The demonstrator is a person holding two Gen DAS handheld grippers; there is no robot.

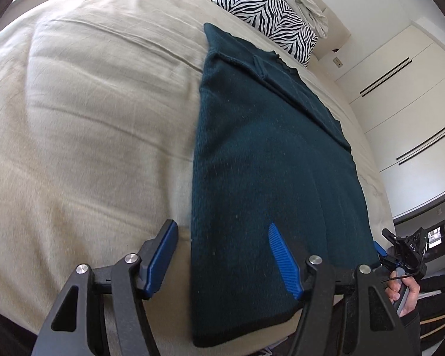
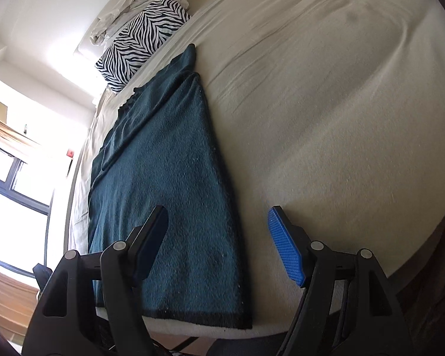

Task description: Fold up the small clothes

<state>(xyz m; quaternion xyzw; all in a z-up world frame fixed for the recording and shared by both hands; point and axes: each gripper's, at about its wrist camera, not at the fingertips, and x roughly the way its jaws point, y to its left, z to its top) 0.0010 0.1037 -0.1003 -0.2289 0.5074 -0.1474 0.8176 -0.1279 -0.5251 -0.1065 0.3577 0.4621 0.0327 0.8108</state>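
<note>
A dark teal knit garment [image 1: 267,178] lies flat on the beige bed, folded lengthwise into a long strip, its hem at the near bed edge. It also shows in the right wrist view [image 2: 169,184]. My left gripper [image 1: 222,252] is open and empty, straddling the garment's left edge near the hem. My right gripper [image 2: 219,237] is open and empty, straddling the garment's right edge near the hem. The right gripper also shows in the left wrist view [image 1: 406,252], held by a hand at the garment's right corner.
The beige bed cover [image 1: 89,133] spreads wide on both sides of the garment [image 2: 326,118]. A zebra-print pillow [image 1: 267,14] and crumpled white bedding lie at the head of the bed. White wardrobe doors [image 1: 400,103] stand beside the bed; a window [image 2: 9,178] is on the other side.
</note>
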